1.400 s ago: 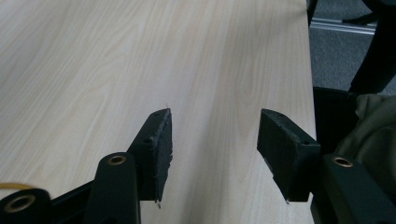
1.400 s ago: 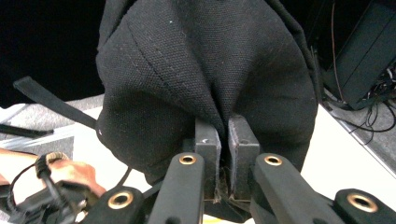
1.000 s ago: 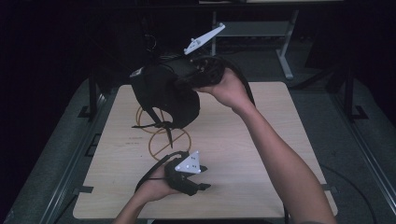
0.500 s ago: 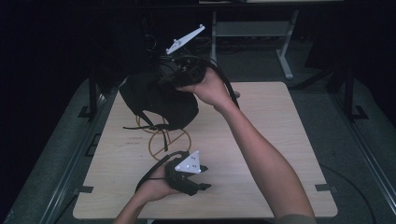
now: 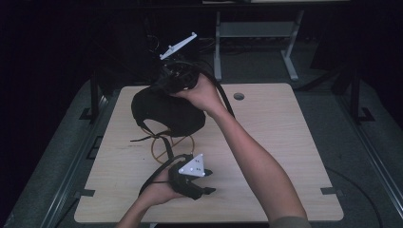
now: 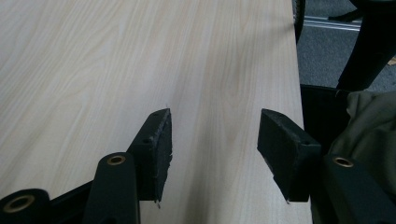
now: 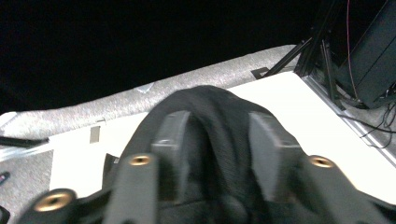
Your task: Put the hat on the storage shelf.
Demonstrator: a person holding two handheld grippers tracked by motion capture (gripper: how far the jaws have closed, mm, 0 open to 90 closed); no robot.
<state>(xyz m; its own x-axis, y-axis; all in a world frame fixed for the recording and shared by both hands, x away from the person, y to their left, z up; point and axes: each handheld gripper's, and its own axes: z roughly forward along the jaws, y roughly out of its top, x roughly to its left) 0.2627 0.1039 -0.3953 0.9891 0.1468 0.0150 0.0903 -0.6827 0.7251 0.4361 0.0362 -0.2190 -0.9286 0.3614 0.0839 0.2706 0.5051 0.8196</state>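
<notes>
Right gripper [image 5: 167, 81]: held up over the far left part of the table [image 5: 285, 142], its grey plate tipped up and away from the person. In the right gripper view its jaws are pressed in on a fold of black cloth that bulges up between them.
Right arm: stretched forward from the bottom right of the high view, forearm running on a slant across the table, wrist bent back, hand [image 5: 197, 92] wrapped around the gripper's body.
Black bag [image 5: 166, 111]: hangs from the right gripper in a rounded lump over the far left of the table; its lower part sits near the tabletop, and whether it touches the wood I cannot tell. A dark strap [image 5: 164, 145] trails down from it.
Ring [image 5: 172, 145]: a thin tan hoop lying on the table just under the bag, partly covered by it and crossed by the strap.
Left gripper [image 5: 209, 190]: low at the near edge of the table, pointing to the right. In the left gripper view its jaws stand well apart with bare wood between them, gripping nothing.
Left hand [image 5: 159, 190]: comes in from the bottom edge, palm under the gripper, fingers curled around its body.
</notes>
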